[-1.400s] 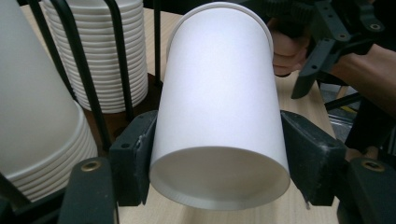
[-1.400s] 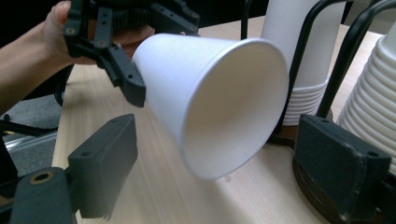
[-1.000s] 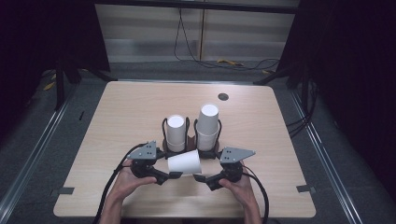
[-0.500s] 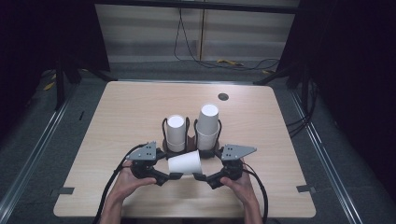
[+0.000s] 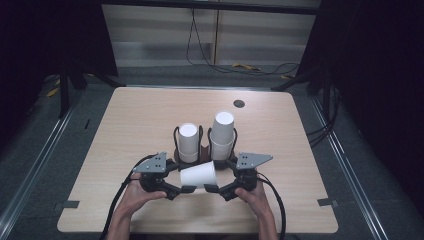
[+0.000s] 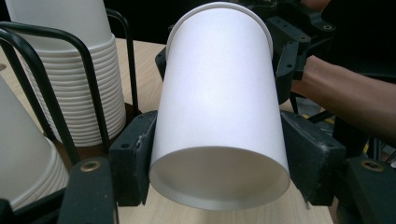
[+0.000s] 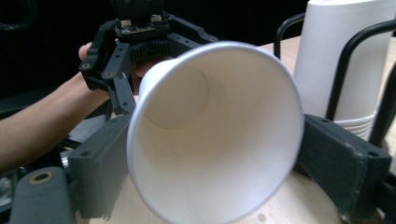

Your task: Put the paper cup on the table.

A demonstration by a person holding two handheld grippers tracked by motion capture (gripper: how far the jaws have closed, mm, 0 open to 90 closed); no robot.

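- A single white paper cup (image 5: 199, 175) lies on its side at the lower middle of the high view, just above the pale wooden surface (image 5: 300, 145), held between both tools.
- The left hand-held gripper (image 5: 186, 189) clamps its closed base end; the right hand-held gripper (image 5: 211, 188) grips its rim end.
- This looks like a handover or separation step beside the two stacks of white cups in black wire holders (image 5: 206, 137); next, one grip should loosen.

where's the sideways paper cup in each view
High view: paper cup lies low centre, between the two grippers.
Left gripper view: centre, closed base nearest the camera.
Right gripper view: centre, open mouth facing the camera.
Shared landmark: the taller cup stack in its black wire holder.
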